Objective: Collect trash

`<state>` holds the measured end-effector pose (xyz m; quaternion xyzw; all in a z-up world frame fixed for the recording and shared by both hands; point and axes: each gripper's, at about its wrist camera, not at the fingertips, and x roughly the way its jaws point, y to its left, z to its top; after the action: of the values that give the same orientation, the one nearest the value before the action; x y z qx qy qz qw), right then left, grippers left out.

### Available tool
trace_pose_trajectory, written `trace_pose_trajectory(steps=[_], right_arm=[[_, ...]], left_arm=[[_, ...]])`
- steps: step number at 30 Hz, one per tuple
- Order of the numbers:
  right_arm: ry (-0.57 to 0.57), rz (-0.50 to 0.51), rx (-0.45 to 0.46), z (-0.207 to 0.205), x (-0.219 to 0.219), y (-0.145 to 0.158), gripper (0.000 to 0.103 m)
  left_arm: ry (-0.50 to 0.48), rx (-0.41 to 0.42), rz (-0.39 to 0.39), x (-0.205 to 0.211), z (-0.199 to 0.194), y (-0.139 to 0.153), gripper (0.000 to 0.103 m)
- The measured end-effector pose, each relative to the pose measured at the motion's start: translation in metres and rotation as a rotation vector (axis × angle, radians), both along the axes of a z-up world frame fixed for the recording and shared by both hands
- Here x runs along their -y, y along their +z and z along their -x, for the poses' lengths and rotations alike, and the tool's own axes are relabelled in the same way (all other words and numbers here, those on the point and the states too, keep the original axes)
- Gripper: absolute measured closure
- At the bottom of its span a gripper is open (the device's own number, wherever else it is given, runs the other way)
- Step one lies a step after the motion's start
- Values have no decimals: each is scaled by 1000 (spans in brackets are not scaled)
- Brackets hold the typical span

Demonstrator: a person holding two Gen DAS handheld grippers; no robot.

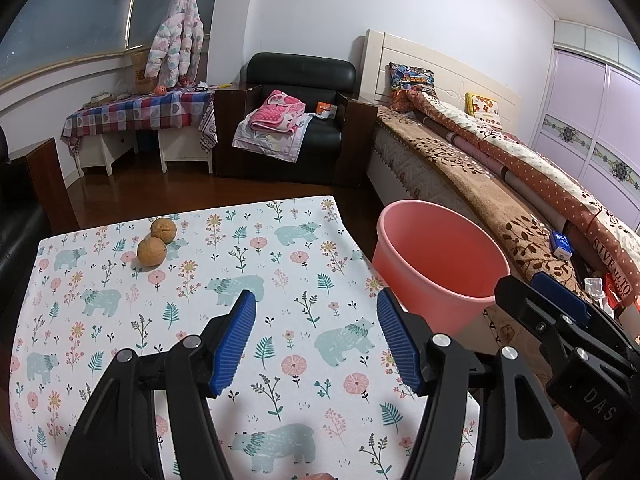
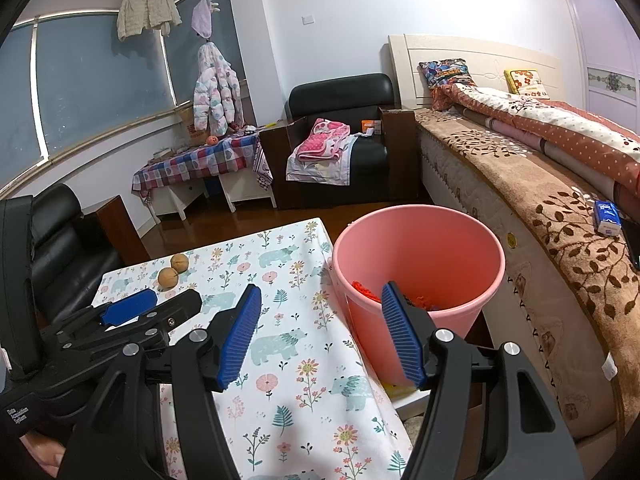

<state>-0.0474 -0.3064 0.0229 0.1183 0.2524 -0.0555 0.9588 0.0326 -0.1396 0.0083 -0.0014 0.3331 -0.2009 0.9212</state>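
— How many pieces are on the table?
— Two walnuts (image 1: 157, 242), touching, at the upper left of the bear-print tablecloth (image 1: 280, 264).
— And the room?
— A bedroom: bed (image 1: 500, 168) at right, black armchair (image 1: 296, 80) at the back.
— The bin?
— One pink bucket (image 2: 420, 248) at the cloth's right edge, red scraps (image 2: 366, 291) inside.
— The grippers?
— Left gripper (image 1: 316, 336) and right gripper (image 2: 320, 332) both gape, empty.

Pink bin (image 2: 420, 256); bear-and-flower tablecloth (image 1: 240, 280)
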Motion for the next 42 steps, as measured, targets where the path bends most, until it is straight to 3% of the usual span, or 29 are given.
trace_pose_trajectory(steps=[42], right_arm=[[3, 2, -4, 0, -1, -1, 40]], left_arm=[[-8, -3, -2, 2, 3, -5, 41]])
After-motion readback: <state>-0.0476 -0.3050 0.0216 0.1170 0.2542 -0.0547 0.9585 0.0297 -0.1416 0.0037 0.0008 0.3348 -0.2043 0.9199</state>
